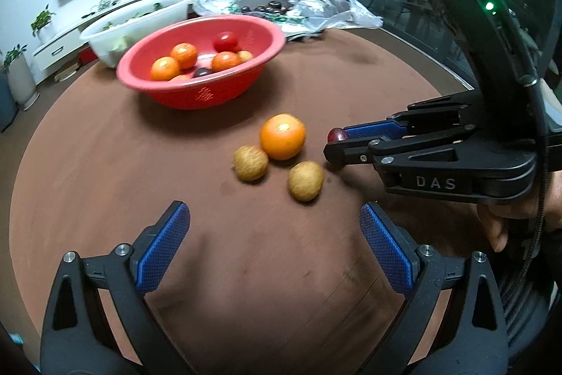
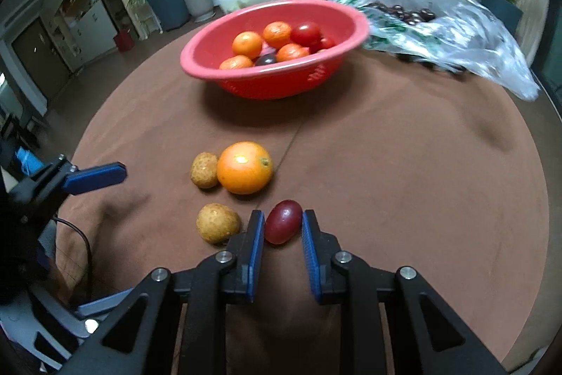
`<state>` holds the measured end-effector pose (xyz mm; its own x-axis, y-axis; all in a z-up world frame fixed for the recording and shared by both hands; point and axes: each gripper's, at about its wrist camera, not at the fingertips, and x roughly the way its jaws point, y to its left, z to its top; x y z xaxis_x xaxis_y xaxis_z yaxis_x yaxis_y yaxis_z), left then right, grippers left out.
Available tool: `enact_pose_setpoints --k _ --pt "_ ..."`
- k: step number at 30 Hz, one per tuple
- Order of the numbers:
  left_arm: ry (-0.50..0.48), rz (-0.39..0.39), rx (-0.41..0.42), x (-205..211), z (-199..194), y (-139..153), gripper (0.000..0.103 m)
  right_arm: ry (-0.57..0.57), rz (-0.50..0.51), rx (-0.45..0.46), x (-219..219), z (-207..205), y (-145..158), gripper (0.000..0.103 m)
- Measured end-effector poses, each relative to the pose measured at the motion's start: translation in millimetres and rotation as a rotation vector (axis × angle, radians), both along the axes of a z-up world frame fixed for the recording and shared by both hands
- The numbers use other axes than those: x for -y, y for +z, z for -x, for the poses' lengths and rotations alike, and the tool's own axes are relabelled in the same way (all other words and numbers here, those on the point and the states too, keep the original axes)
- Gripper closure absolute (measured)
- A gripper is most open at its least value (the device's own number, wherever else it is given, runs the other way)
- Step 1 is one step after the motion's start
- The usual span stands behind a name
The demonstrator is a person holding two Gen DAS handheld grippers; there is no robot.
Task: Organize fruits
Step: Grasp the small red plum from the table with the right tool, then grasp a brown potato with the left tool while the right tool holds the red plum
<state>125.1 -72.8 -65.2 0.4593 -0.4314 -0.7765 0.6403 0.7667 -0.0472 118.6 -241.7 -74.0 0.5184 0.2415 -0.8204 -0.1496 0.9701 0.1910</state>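
Right now the small dark-red oval fruit (image 2: 283, 226) sits on the brown round desk (image 2: 404, 185), pinched between the blue pads of the right hand-held gripper (image 2: 283, 227), whose jaws are closed against it. Just left of that gripper lies a tan round fruit (image 2: 217, 222); ahead-left, a large orange (image 2: 244, 167) touches another tan fruit (image 2: 204, 169). Farther ahead stands the red plastic colander bowl (image 2: 281, 83) of fruit. The left hand-held gripper (image 1: 274, 248) hovers wide open, empty.
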Motion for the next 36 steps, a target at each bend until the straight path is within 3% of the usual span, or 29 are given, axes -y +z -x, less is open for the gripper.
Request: enact_pose_setpoints --k 9,12,14,16,19,21,23,36 --pt "-0.042 -0.03 -0.037 28.0 -15.6 -10.9 0.027 -0.038 -0.02 0.025 11.3 8.7 6.2 0.079" --pt "-0.049 -0.041 -0.043 35.0 -19.2 -14.0 0.03 -0.041 -0.021 0.033 13.2 10.6 7.8 0.079" --pt "-0.053 -0.045 -0.051 38.4 -22.5 -16.2 0.038 -0.042 -0.02 0.035 13.7 10.8 7.9 0.079" --pt "-0.052 -0.052 -0.041 41.0 -23.9 -16.0 0.038 -0.042 -0.02 0.035 13.4 11.1 7.7 0.079" --pt "-0.047 -0.052 -0.038 41.5 -26.8 -13.5 0.049 -0.041 -0.019 0.035 13.0 12.8 7.8 0.079" --pt "-0.051 -0.053 -0.044 41.6 -27.6 -13.1 0.063 -0.041 -0.02 0.036 12.9 12.8 7.5 0.079" --pt "-0.061 -0.065 -0.048 43.6 -26.6 -14.8 0.068 -0.042 -0.019 0.038 12.4 12.5 7.3 0.079" --pt "-0.09 -0.099 -0.051 51.9 -22.8 -23.6 0.078 -0.041 -0.017 0.036 11.6 13.2 6.6 0.079"
